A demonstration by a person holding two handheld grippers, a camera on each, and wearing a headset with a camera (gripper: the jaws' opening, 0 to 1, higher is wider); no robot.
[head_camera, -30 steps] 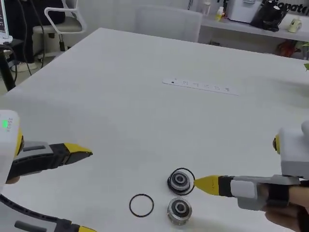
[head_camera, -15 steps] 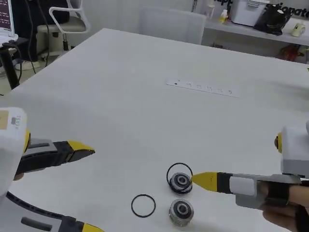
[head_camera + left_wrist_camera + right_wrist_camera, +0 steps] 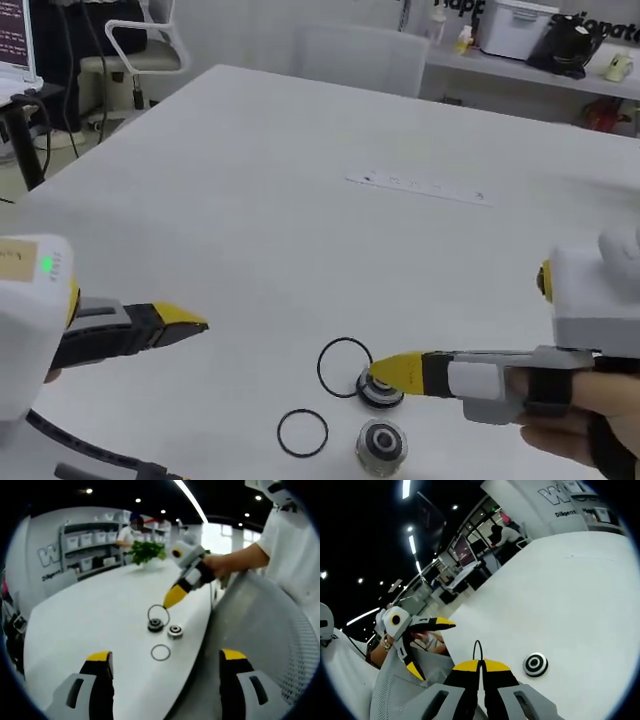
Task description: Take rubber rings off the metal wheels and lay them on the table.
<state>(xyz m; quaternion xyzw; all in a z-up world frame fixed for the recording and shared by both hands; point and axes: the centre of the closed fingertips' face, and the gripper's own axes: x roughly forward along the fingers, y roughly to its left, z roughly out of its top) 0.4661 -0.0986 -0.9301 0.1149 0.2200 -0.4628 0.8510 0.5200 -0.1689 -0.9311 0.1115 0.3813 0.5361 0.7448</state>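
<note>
The right gripper (image 3: 385, 371) is seen in the head view reaching in from the right, its yellow-tipped jaws pressed together with no gap left between them, and a black rubber ring (image 3: 343, 367) is pinched at their tips. In the left gripper view this held ring is shown standing upright, with its lower edge at the top of a metal wheel (image 3: 380, 392) that rests on the white table (image 3: 300, 200); whether the ring is fully clear of that wheel cannot be told. A second metal wheel (image 3: 382, 443) is stood on the table just beside the first, nearer to the person, with no ring visible around it. A loose ring (image 3: 302, 433) is laid flat on the table to the left of the second wheel, apart from both wheels and untouched by either gripper. The left gripper (image 3: 166, 656) is held well apart from the wheels at the left side of the table, its jaws spread wide and nothing gripped between them. In the right gripper view the thin black line of the held ring is seen rising from between the closed yellow tips, with a wheel lying on the table to their right
</note>
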